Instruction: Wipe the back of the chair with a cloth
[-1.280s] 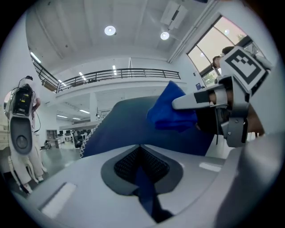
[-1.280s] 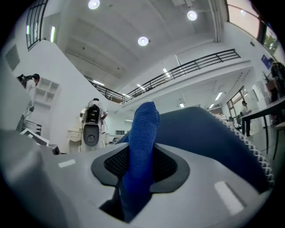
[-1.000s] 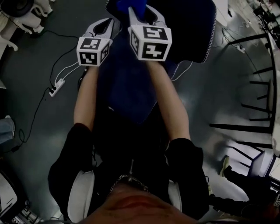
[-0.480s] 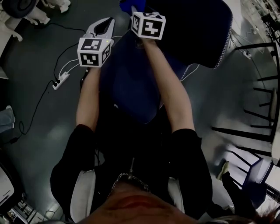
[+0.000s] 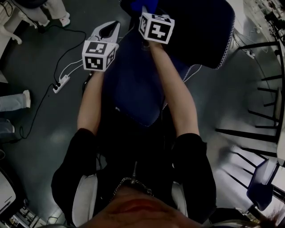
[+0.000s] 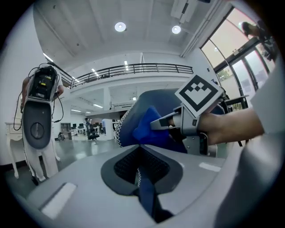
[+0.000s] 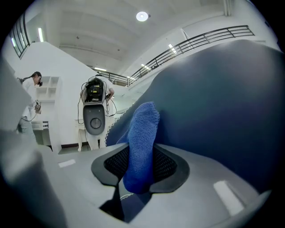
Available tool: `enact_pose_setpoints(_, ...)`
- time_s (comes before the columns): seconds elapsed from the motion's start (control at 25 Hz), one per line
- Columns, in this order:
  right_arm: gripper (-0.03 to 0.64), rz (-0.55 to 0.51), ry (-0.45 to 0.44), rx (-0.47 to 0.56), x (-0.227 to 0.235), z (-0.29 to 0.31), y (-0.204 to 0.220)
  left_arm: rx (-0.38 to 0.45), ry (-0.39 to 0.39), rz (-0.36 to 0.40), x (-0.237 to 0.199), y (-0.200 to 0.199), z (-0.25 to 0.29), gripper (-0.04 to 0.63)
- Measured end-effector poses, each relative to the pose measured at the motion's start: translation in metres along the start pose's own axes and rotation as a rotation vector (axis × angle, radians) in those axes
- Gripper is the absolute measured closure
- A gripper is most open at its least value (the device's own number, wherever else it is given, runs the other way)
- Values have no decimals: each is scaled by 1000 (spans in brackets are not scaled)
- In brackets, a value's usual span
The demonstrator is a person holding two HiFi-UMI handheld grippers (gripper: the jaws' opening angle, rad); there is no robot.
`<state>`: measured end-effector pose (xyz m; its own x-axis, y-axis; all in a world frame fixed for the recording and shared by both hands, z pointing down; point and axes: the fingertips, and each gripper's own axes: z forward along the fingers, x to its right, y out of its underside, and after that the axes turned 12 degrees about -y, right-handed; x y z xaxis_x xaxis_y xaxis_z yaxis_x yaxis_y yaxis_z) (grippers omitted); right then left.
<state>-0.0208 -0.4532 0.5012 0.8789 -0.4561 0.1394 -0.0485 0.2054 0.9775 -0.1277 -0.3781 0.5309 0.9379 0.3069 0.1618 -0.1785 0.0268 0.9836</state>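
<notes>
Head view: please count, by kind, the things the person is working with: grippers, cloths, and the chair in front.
Grippers: 2, the left gripper and the right gripper.
Cloths: 1, the blue cloth, held in the right gripper's jaws.
Chairs: 1, the dark blue chair.
Total: 4.

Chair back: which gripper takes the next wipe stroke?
Right. The right gripper is clamped on the blue cloth, which is already up at the chair back. The left gripper carries no cloth; its jaws pinch the chair back's stitched edge, apparently steadying it.
</notes>
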Motion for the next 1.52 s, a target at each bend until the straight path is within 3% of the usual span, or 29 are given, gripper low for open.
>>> enact_pose_setpoints(0.2,482,-9,36,-7,26,-21,4,3,61,16,27,-2,6,586)
enact_pose_setpoints(0.44,482,-3,71,6,46,-53,7,13,147,-57,56,-7,8,586)
enact_pose_setpoints(1.0,482,112,148,81,96,-135,14,29,239,34,117,-16,8,586)
enact_pose_setpoints(1.52,483,132,260,118,114,-213,26,39,306,69,164,-24,0,586)
